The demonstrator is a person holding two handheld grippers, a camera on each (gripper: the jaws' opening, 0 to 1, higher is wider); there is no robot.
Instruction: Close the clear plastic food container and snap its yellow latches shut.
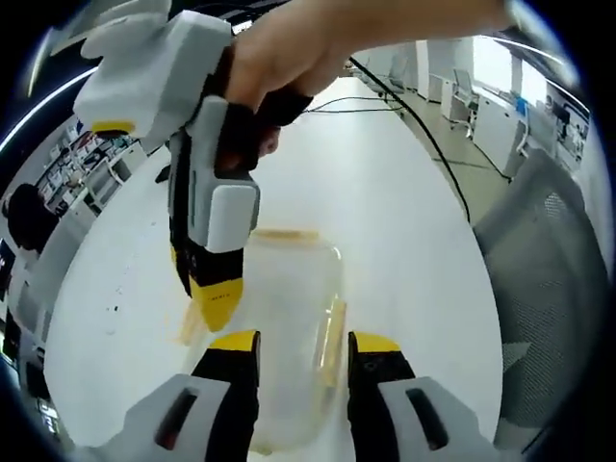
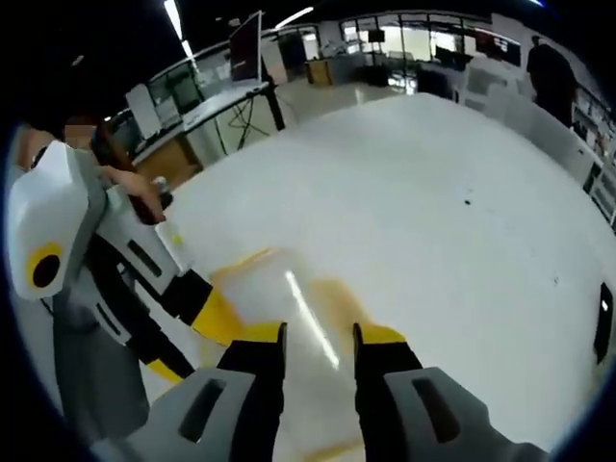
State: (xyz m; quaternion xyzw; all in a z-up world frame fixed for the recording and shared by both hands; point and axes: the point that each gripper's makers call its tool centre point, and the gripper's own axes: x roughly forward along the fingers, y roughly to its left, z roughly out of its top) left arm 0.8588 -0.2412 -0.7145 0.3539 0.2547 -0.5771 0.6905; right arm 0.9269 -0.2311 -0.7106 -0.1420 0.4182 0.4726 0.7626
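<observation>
We see the clear plastic food container (image 1: 289, 327) with yellow latches (image 1: 332, 342) on the white table (image 1: 404, 241); left gripper (image 1: 303, 346) and right gripper (image 2: 318, 337) both parted, holding nothing.

The clear plastic food container (image 1: 289, 337) lies on a white counter (image 1: 404, 250). Its body is transparent and rectangular with rounded corners, and the lid appears to rest on top. Yellow latches sit along its edges: one at the far end (image 1: 285, 235), one along the right side (image 1: 333, 339), one at the left side (image 1: 190, 327). In the right gripper view the container (image 2: 289, 298) appears blurred, with yellow latches (image 2: 241, 262) at its edges; whether any latch is snapped down cannot be told.
</observation>
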